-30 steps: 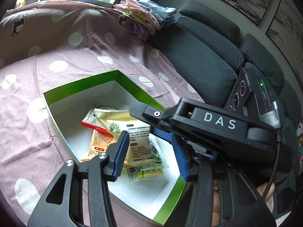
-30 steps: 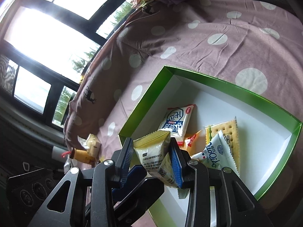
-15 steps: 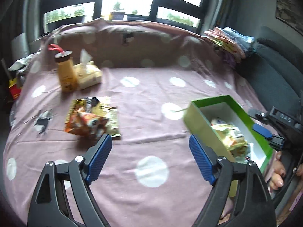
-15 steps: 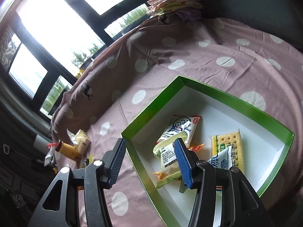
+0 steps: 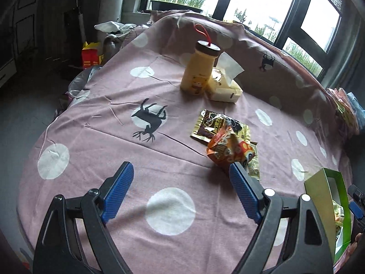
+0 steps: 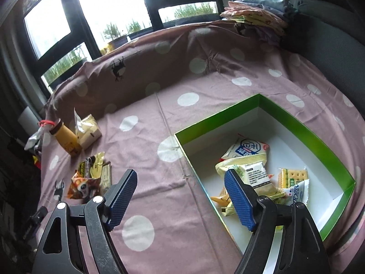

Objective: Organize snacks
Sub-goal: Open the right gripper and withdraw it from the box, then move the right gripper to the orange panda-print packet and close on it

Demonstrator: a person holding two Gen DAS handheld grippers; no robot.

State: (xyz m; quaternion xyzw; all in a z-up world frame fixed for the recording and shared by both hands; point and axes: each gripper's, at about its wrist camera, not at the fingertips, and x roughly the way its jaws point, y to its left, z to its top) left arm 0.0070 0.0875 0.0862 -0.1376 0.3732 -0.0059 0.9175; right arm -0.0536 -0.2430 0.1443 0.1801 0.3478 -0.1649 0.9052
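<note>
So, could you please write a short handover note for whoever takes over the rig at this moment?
Left hand-held gripper: open, empty, over the cloth near the loose snacks.
Right hand-held gripper: open, empty, at the green box edge.
Done: several packets lie in the box, including a cream packet.
Left: orange snack bag and gold packet on the cloth, outside the box.

Matt cloth, glossy wrappers, ribbed plastic

The spotted cloth [image 5: 159, 159] looks soft, matt and creased; the snack packets [image 5: 230, 150] are shiny crinkled foil; the box [image 6: 294, 123] is smooth card, and the left tool [image 5: 181, 191] carries ribbed blue pads [image 5: 117, 189] on black plastic.
</note>
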